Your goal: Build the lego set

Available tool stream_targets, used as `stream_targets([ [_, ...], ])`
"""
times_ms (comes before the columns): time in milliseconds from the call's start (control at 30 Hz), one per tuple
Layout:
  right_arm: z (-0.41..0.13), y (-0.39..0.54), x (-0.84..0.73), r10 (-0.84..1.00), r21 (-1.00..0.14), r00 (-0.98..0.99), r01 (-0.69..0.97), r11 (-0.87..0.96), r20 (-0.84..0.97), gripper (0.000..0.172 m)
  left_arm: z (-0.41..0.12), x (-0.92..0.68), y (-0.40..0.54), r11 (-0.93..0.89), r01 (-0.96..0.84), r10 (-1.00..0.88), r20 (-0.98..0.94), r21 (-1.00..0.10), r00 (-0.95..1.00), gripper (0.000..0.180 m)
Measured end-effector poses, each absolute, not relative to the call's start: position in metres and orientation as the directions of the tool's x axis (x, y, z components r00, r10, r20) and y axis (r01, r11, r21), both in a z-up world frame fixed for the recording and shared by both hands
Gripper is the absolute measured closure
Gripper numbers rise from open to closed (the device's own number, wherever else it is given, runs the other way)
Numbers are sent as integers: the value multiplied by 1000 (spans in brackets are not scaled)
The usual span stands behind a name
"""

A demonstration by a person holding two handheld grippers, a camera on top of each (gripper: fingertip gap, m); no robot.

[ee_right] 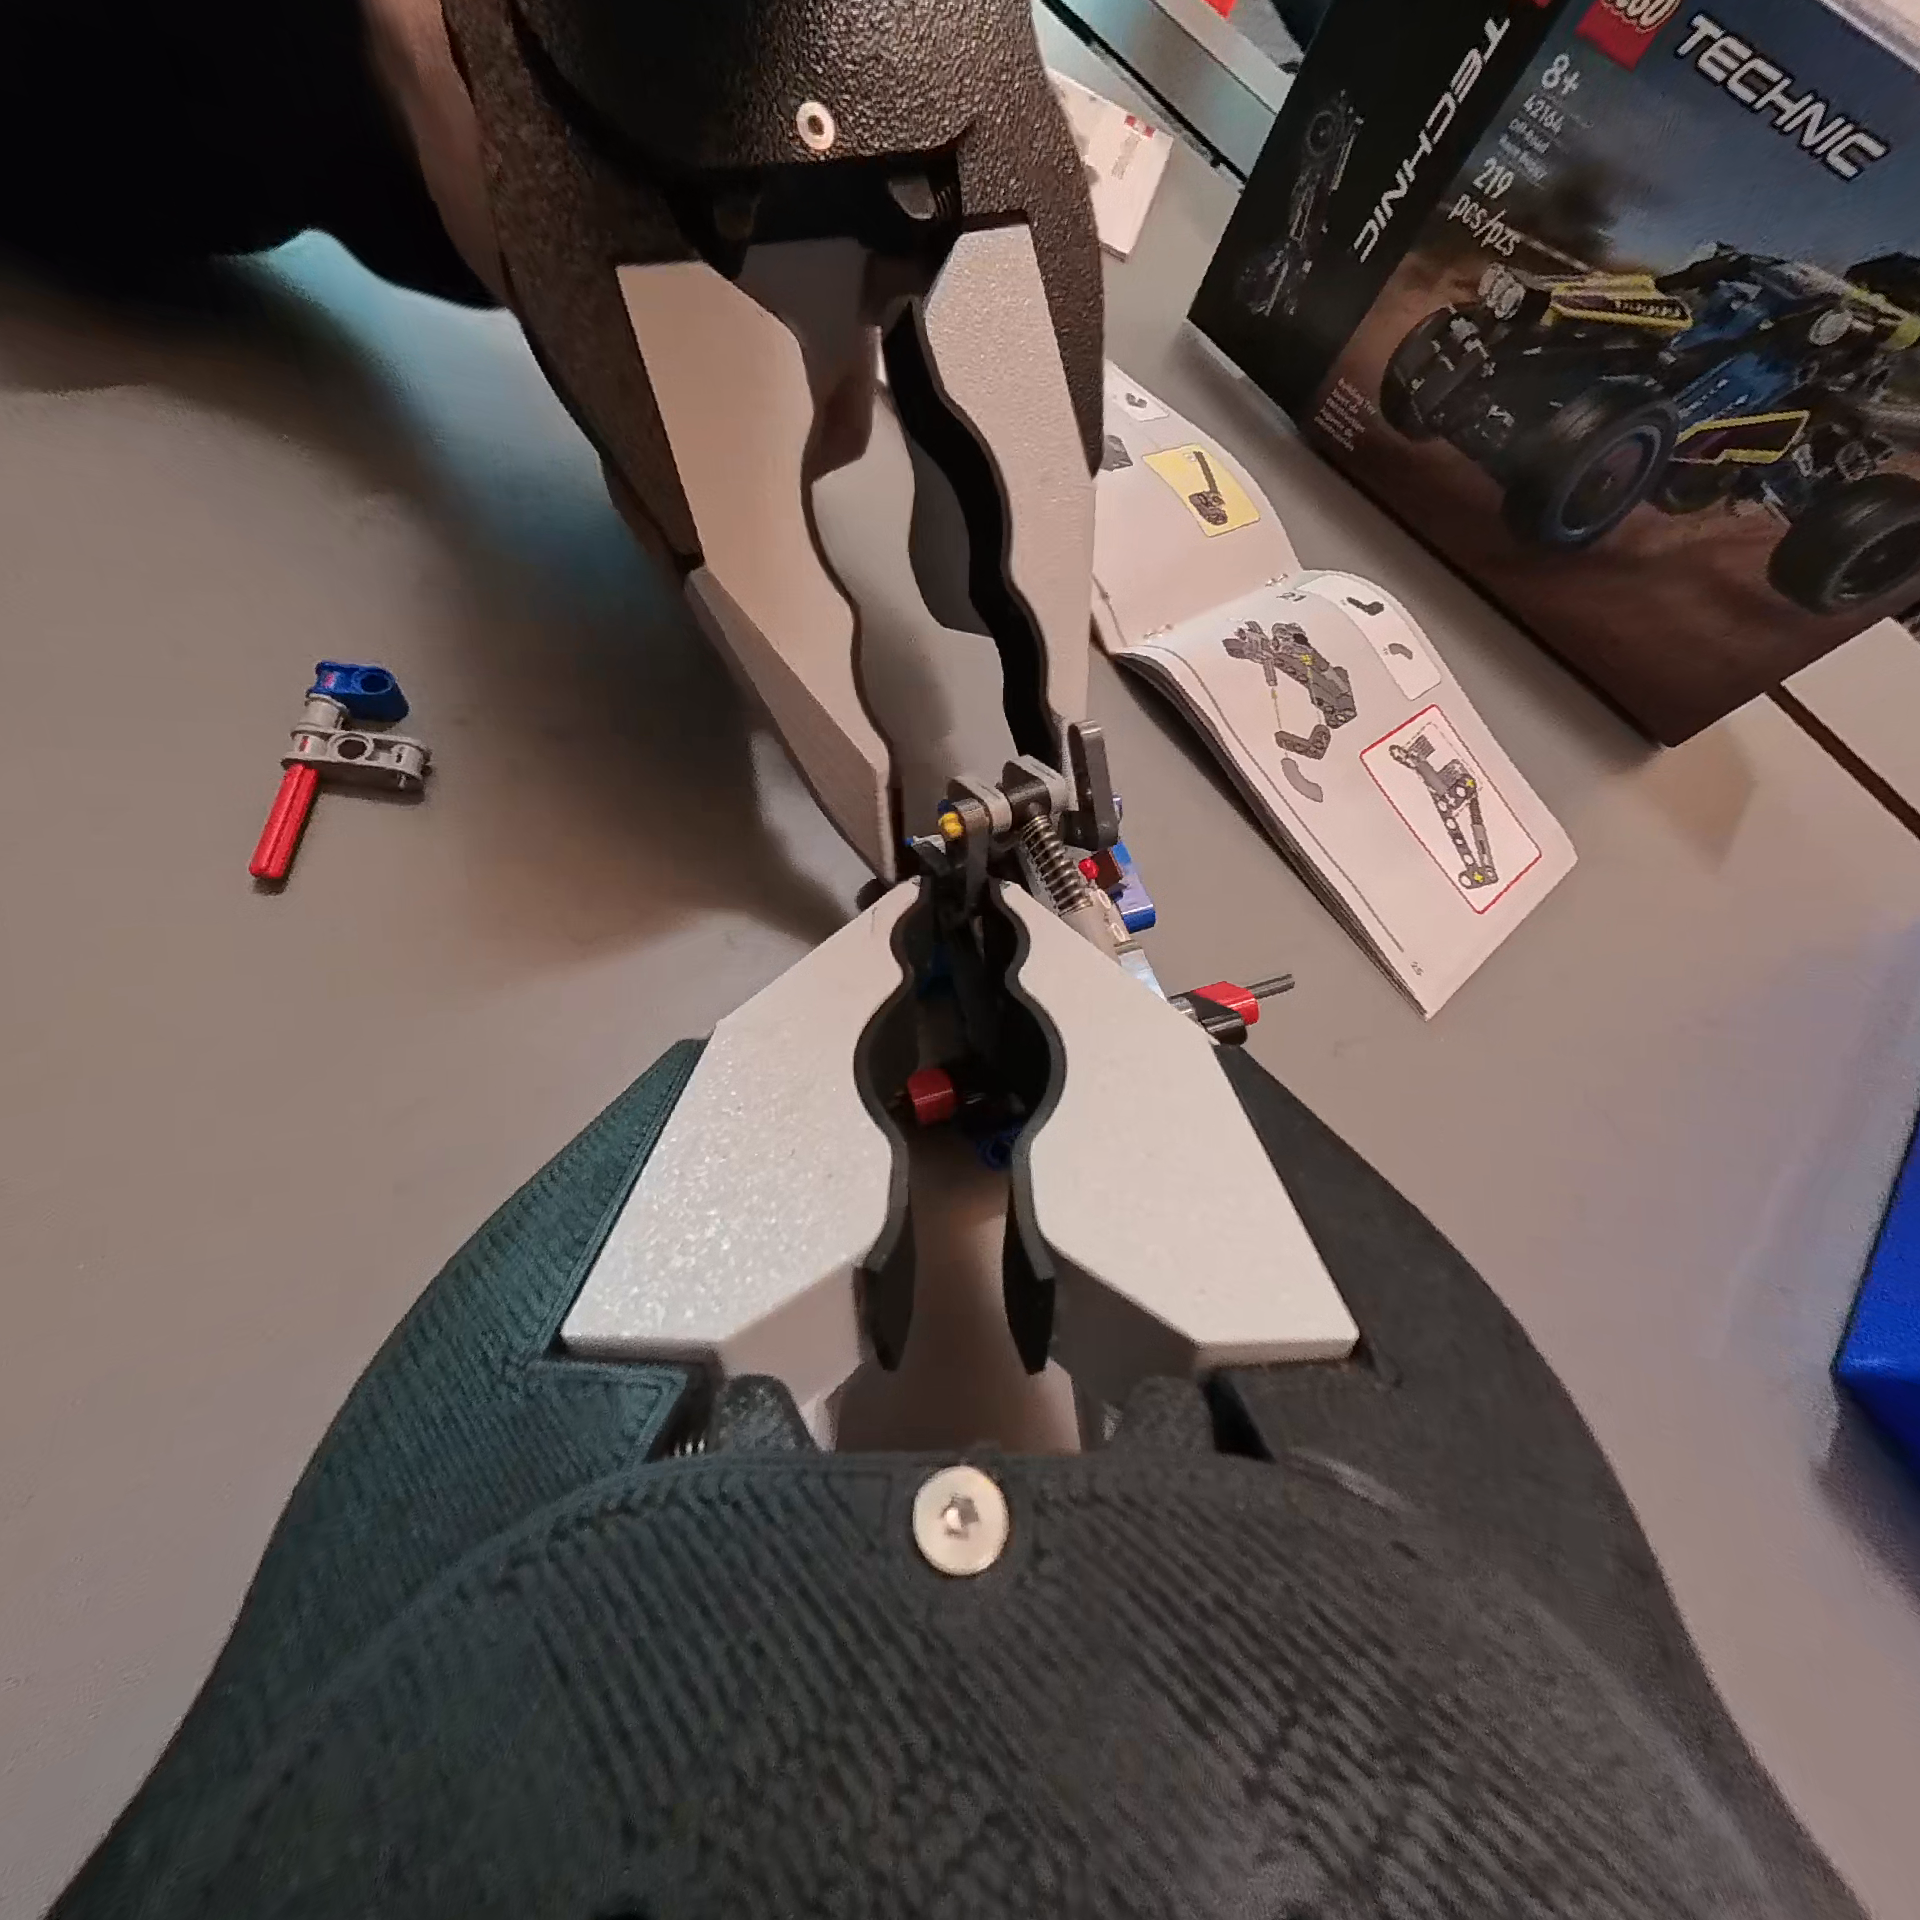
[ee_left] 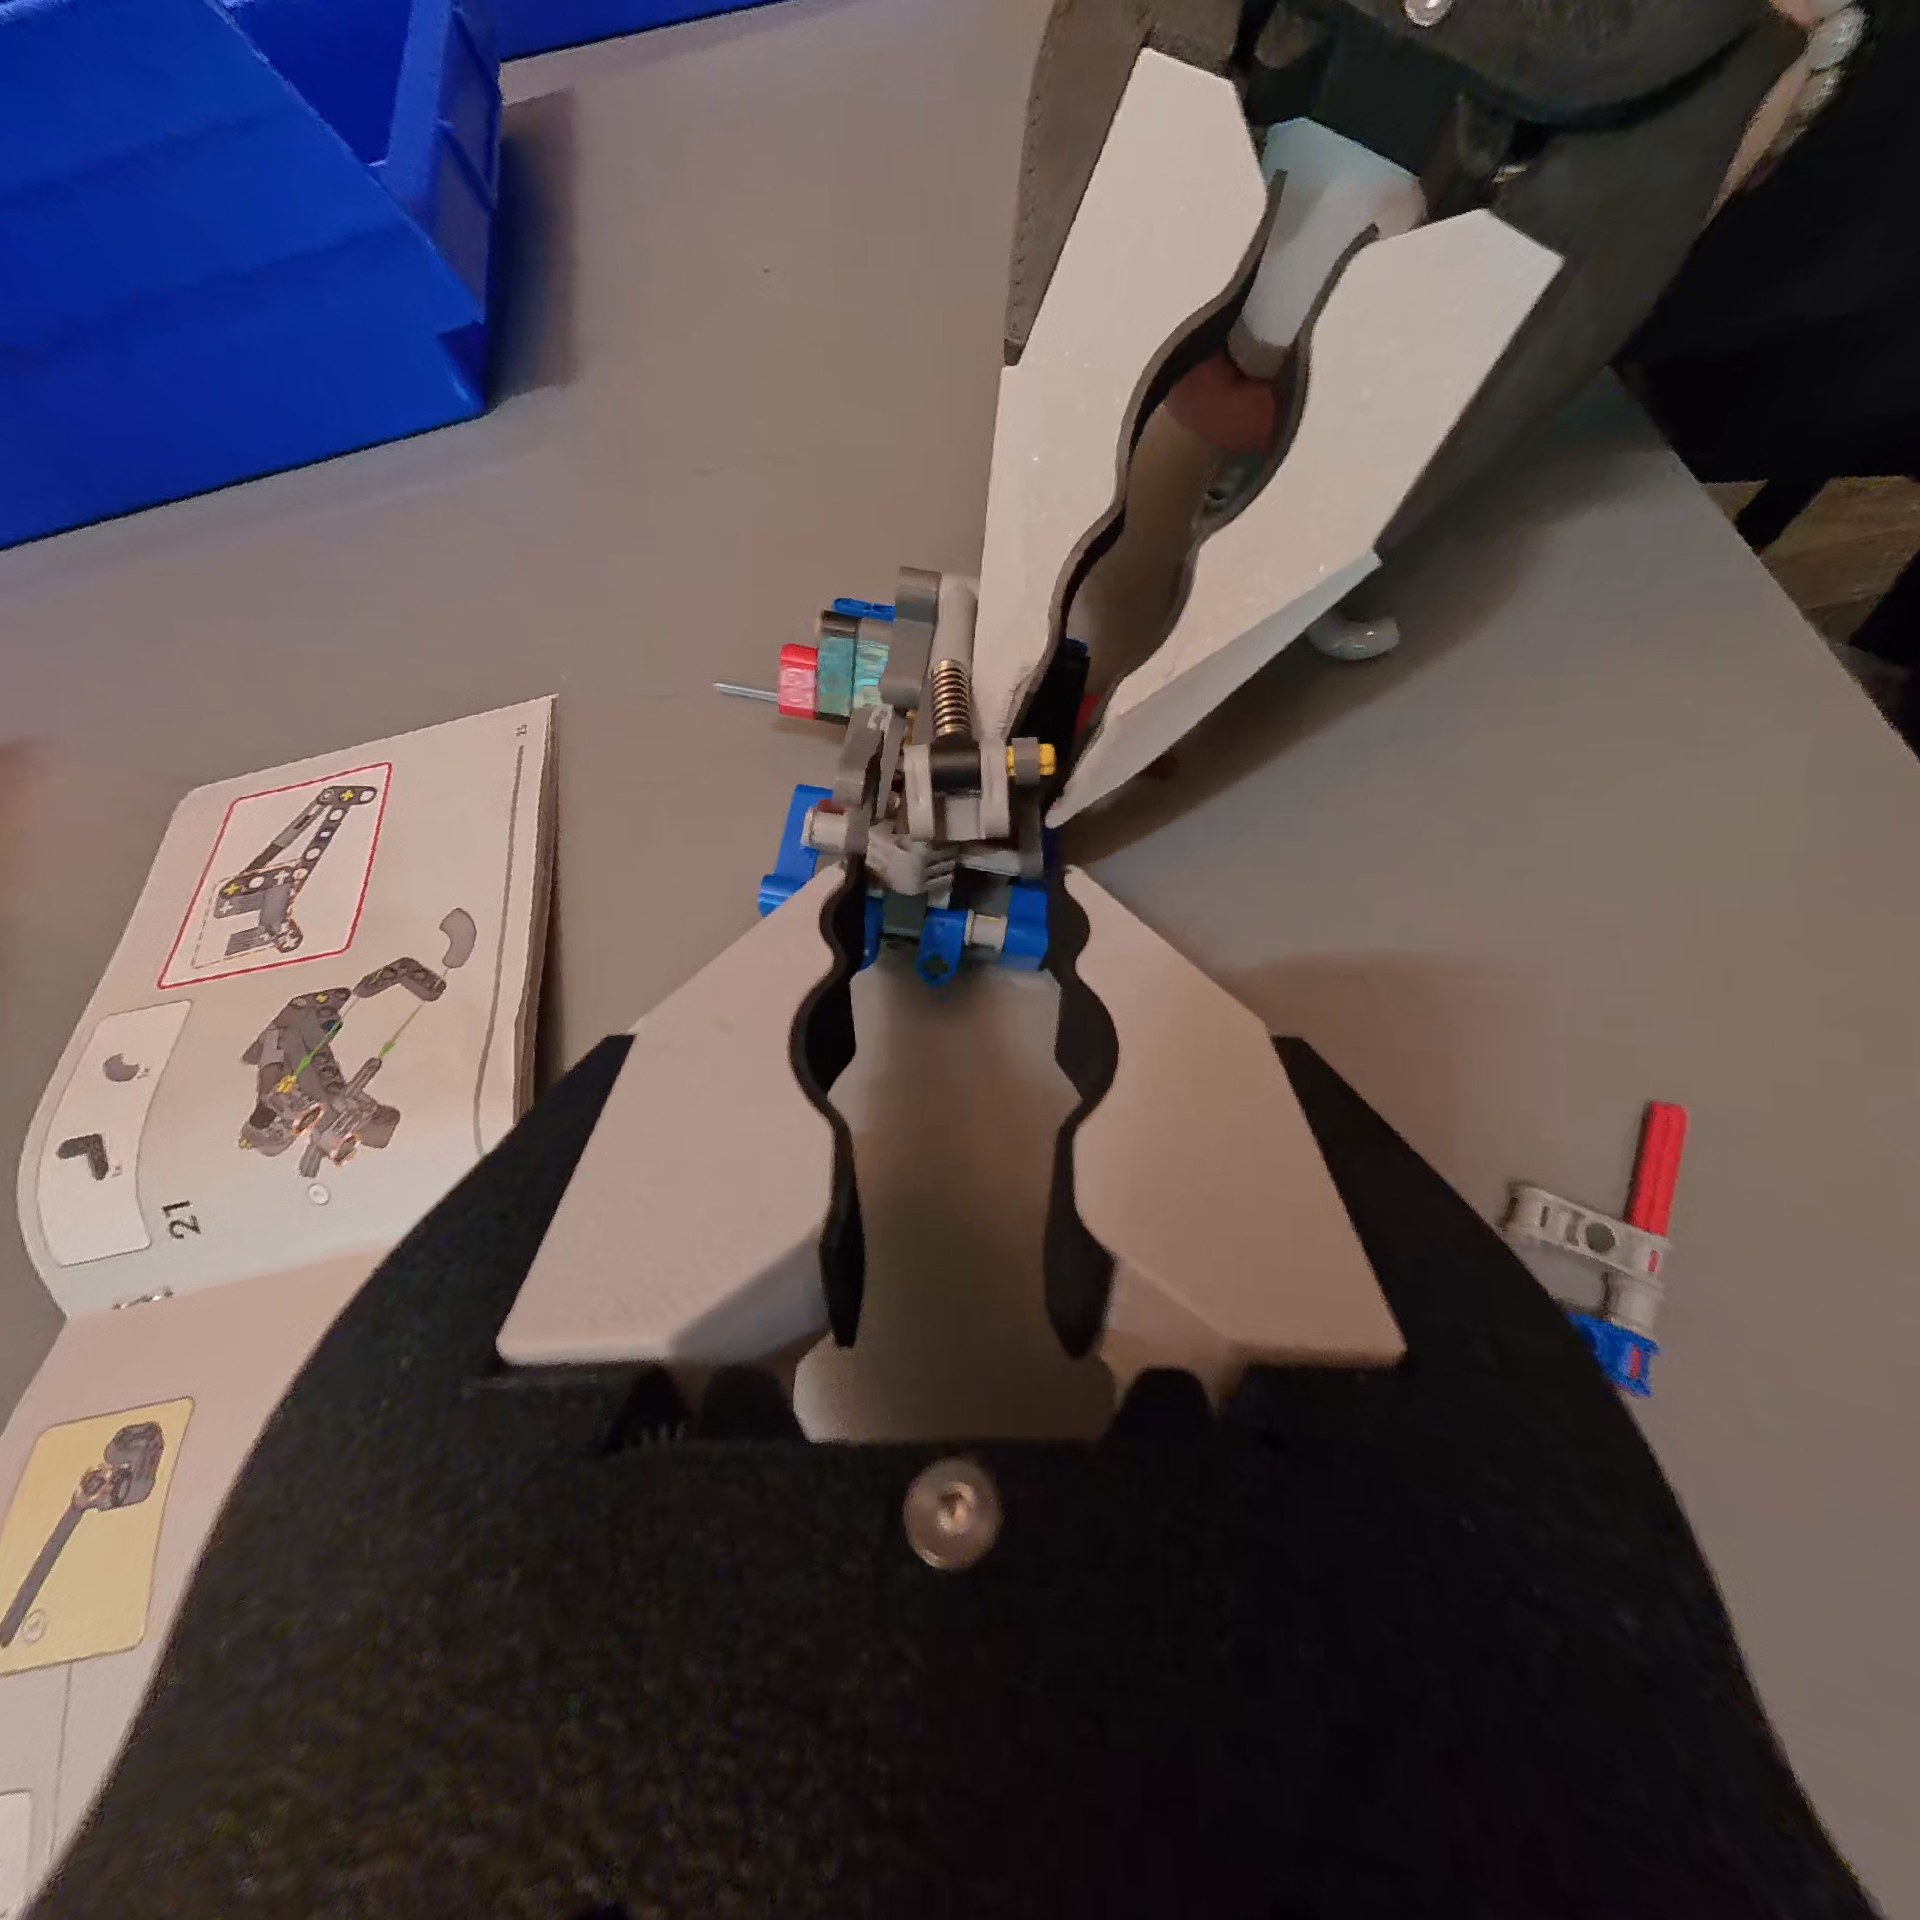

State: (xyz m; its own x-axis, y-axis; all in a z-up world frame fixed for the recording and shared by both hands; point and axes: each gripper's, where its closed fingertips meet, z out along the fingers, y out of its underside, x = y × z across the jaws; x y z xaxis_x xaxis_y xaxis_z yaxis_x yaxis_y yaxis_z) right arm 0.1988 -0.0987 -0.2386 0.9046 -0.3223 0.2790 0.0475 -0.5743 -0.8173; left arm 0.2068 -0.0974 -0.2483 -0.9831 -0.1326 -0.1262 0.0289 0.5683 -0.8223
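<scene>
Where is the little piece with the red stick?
The red-stick piece lies alone on the grey table, at the left in the right wrist view and at the right in the left wrist view, apart from the model both tools grip.

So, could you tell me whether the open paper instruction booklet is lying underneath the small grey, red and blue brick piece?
No, the brick piece lies alone on the bare grey table, across the grippers from the booklet.

The right tool [ee_right: 961,899] hides the lower half of the toy assembly [ee_right: 1023,821]; beside it, the booklet [ee_left: 312,987] and blue bin [ee_left: 239,239] run off frame
</scene>
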Motion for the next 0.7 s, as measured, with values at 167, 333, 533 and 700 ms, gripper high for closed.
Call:
stream_targets([
  [167,-238,-98,198,-318,-817,903,60,-573,289,166,-227,213,-90,433,-82,-169,9,-898,-986,156],
  [333,-238,-97,196,-307,-828,914,51,-558,264,166,-230,218,-87,451,-57,-187,-31,-891,-982,171],
  [533,-238,-97,196,-306,-831,919,40,-555,249,167,-233,209,-92,496,172,-103,-254,-851,-962,175],
  [700,-236,-97,195,-304,-841,924,35,-540,234,167,-237,212,-91,518,202,-104,-296,-831,-950,178],
])
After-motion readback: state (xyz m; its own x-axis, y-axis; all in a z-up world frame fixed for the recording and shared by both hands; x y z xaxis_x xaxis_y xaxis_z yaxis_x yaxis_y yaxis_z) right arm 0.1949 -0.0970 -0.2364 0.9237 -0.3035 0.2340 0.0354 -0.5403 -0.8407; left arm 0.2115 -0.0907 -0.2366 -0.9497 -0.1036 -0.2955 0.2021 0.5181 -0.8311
